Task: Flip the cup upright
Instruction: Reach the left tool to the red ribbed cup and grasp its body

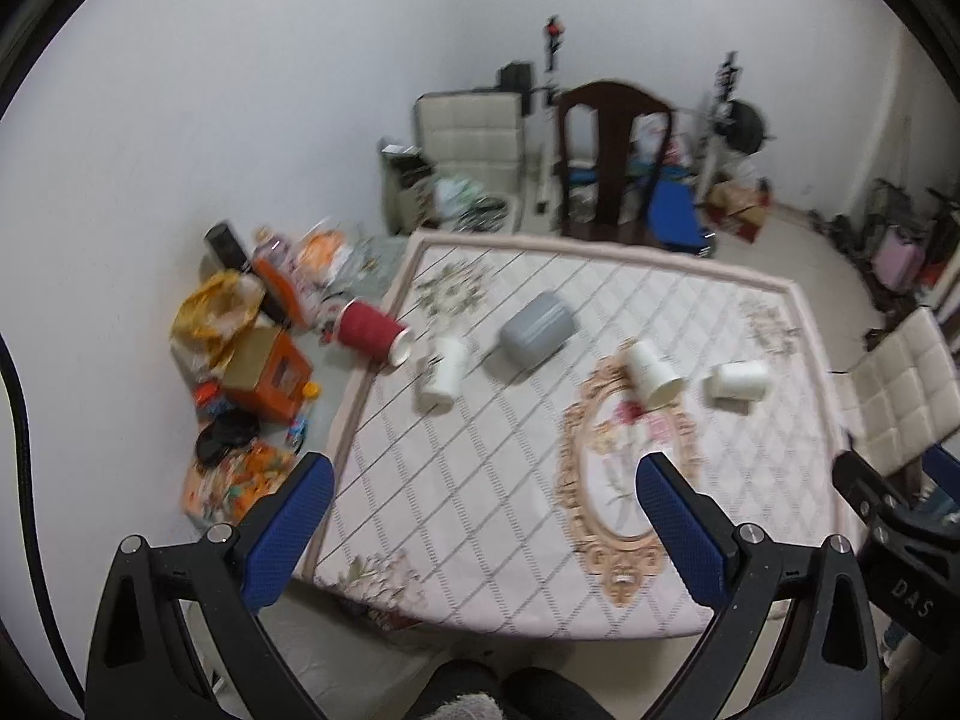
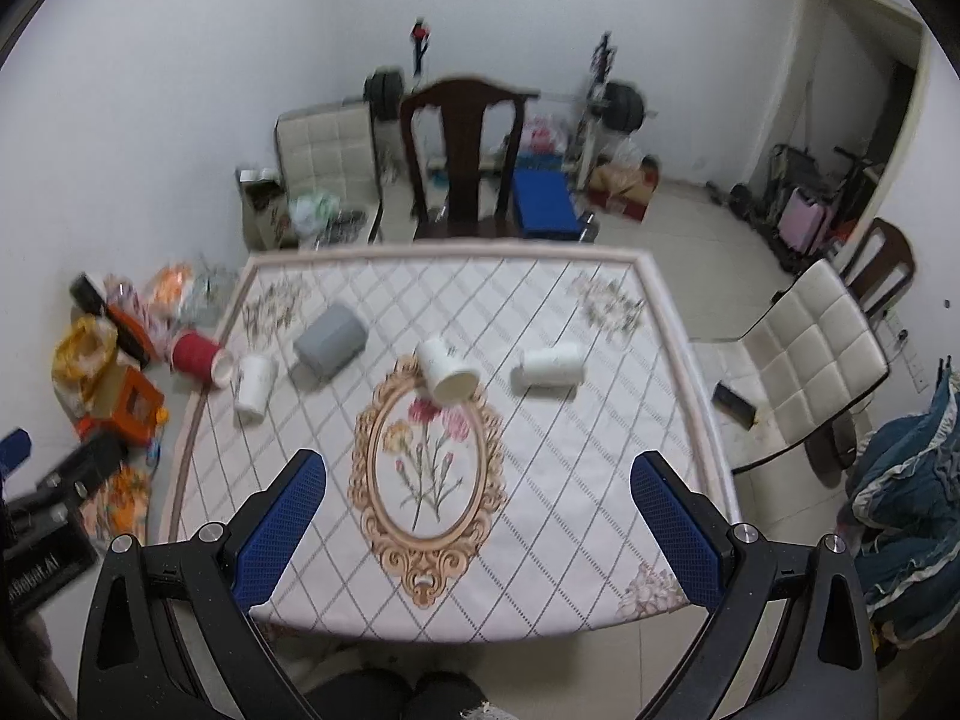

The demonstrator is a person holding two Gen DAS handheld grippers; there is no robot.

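Observation:
Several cups lie on their sides on the patterned tablecloth. A red cup lies at the left edge. A white cup lies beside it, then a grey cup. A white cup lies near the floral oval, mouth toward me. Another white cup lies to the right. My left gripper and right gripper are open, empty, high above the table's near side.
A dark wooden chair stands behind the table. A cream padded chair stands to the right. Bags and boxes clutter the floor on the left. The right gripper's body shows in the left wrist view.

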